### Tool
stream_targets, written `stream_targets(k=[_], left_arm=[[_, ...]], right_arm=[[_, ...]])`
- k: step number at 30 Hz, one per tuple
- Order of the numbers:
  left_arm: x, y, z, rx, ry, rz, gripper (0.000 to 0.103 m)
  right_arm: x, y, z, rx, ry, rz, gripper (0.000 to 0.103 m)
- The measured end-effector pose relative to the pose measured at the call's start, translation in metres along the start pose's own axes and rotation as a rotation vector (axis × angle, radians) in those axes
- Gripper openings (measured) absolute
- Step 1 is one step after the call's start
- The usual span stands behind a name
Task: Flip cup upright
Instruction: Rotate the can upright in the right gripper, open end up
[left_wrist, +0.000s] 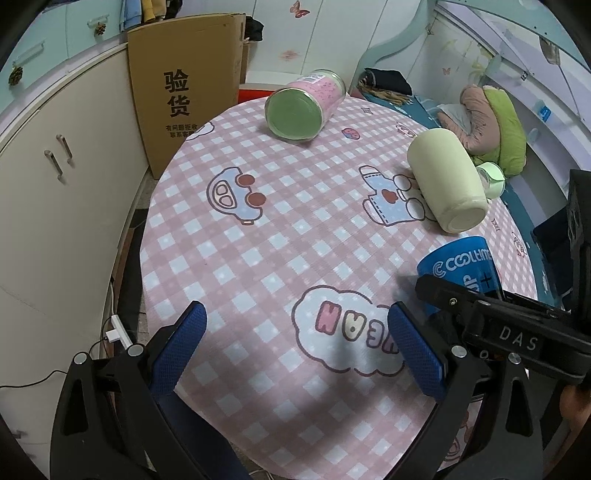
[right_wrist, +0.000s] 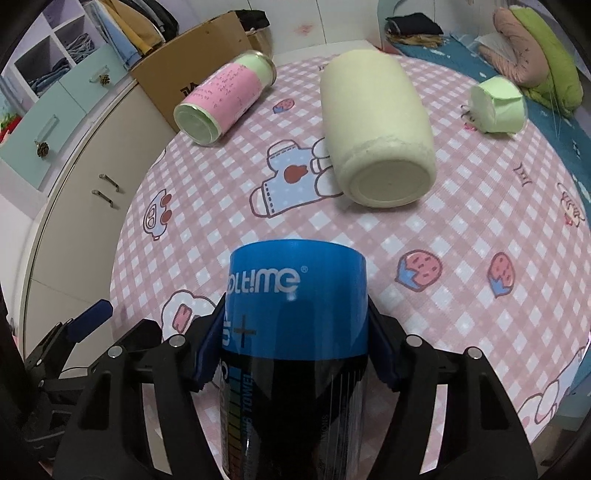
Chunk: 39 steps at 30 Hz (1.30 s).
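My right gripper (right_wrist: 295, 347) is shut on a blue and black cup (right_wrist: 295, 295) printed "cooltime", its blue-padded fingers (right_wrist: 205, 354) pressed on both sides; the cup points away from the camera above the table. The same cup (left_wrist: 458, 264) shows at the right of the left wrist view, with the right gripper's black body across it. My left gripper (left_wrist: 295, 347) is open and empty over the near part of the pink checked tablecloth (left_wrist: 280, 236). A cream cup (right_wrist: 376, 129) lies on its side mid-table. A pink-and-green jar (right_wrist: 221, 103) lies on its side at the far left.
A small pale green cup (right_wrist: 496, 105) lies at the table's far right. A cardboard box (left_wrist: 184, 92) stands behind the table against white cabinets (left_wrist: 55, 184). A bed with pillows (left_wrist: 491, 122) is to the right. The table edge runs close at left and right.
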<state>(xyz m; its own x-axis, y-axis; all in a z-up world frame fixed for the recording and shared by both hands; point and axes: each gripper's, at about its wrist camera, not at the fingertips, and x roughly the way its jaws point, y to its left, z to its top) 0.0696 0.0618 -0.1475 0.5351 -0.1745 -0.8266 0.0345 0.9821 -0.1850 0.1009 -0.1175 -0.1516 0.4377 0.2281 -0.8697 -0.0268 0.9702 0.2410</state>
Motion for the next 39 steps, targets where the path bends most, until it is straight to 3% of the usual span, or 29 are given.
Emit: stream_targets(k=[11,24,34,39], left_arm=[[-0.010,-0.012,-0.001,0.020,-0.018,-0.013,0.095],[-0.016,-0.023,-0.005,0.024,-0.027,-0.006,0.095],[-0.014,-0.024,-0.007,0.020,-0.018,0.009,0.095],[-0.014,-0.023,-0.008,0.014,-0.016,0.012,0.095]], right_arm=[[-0.046,-0.003,-0.003,-0.072,-0.177,-0.097,0.066],[-0.078,-0.011,-0.019,-0.108,-0.423,-0.092,0.066],[-0.067,-0.013,-0.024,-0.116,-0.483,-0.094,0.067],[-0.070,-0.012,-0.026,-0.118,-0.456,-0.098,0.067]])
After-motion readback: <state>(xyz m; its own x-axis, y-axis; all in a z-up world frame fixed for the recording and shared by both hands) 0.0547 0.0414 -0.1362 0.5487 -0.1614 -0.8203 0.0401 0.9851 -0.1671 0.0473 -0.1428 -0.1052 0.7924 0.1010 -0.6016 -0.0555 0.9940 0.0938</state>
